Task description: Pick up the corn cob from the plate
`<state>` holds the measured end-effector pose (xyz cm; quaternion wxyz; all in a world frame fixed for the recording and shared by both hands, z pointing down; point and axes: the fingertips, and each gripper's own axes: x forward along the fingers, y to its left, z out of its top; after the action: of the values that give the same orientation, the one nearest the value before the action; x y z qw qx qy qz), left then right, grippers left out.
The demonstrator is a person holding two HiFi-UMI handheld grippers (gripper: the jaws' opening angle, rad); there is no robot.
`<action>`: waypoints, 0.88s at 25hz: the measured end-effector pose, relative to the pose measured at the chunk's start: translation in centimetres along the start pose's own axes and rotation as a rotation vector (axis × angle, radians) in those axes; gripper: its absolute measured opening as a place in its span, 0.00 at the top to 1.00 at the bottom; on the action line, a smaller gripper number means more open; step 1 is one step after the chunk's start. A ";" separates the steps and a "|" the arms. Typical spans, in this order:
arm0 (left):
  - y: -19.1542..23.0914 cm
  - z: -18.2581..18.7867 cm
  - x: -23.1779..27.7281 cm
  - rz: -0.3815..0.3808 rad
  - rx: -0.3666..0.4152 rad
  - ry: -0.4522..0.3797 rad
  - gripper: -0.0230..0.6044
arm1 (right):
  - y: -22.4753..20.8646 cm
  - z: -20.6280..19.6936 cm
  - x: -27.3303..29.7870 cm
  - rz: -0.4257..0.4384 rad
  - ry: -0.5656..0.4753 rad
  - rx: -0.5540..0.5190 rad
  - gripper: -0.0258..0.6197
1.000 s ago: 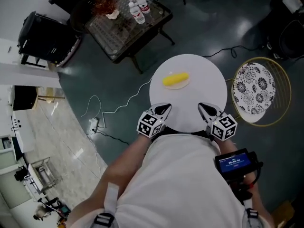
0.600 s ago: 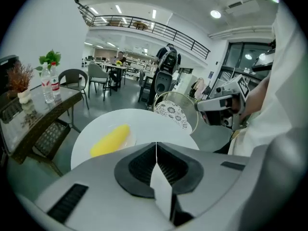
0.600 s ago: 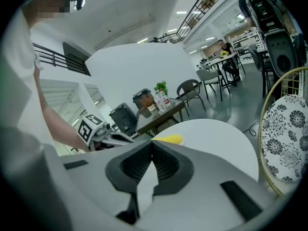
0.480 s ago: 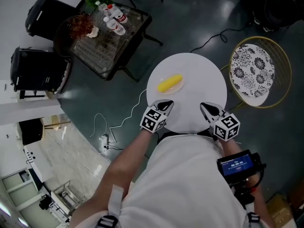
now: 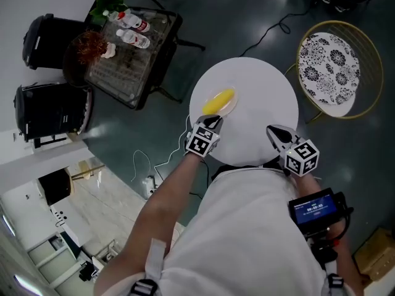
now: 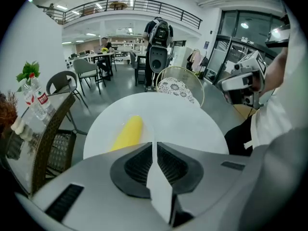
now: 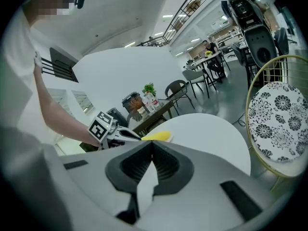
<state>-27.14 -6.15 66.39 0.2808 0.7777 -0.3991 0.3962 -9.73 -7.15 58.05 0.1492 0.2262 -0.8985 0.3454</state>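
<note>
Corn cob (image 5: 218, 100) nearer left gripper (image 5: 214, 120).

A yellow corn cob (image 5: 218, 101) lies flat on a small pale plate (image 5: 231, 108). Its ends point to two and eight o'clock. It sits at nine o'clock on the round white table (image 5: 265, 91).

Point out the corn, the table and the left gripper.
corn (image 5: 218, 102), head view, middle of the cob.
table (image 5: 262, 100), head view, bare top.
left gripper (image 5: 213, 121), head view, between its fingertips.
</note>
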 end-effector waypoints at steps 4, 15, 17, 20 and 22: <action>2.5 0.2 0.5 0.053 0.014 0.024 0.95 | 0.0 -0.6 0.0 -0.006 0.003 0.017 0.95; 5.4 0.9 3.5 0.040 0.182 0.156 0.73 | -1.6 -1.0 -1.2 -0.075 -0.016 0.078 0.95; 5.6 0.6 4.3 0.032 0.221 0.197 0.67 | -1.7 -1.1 -1.4 -0.083 -0.022 0.086 0.95; 5.8 0.3 5.2 0.012 0.242 0.251 0.59 | -2.0 -1.4 -1.7 -0.095 -0.019 0.095 0.95; 5.8 0.0 5.8 -0.001 0.248 0.284 0.59 | -2.4 -1.6 -1.9 -0.108 -0.018 0.105 0.95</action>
<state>-29.92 -11.51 71.98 0.2365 0.7429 -0.3032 0.5479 -6.74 -7.04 59.69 0.1472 0.2849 -0.8671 0.3812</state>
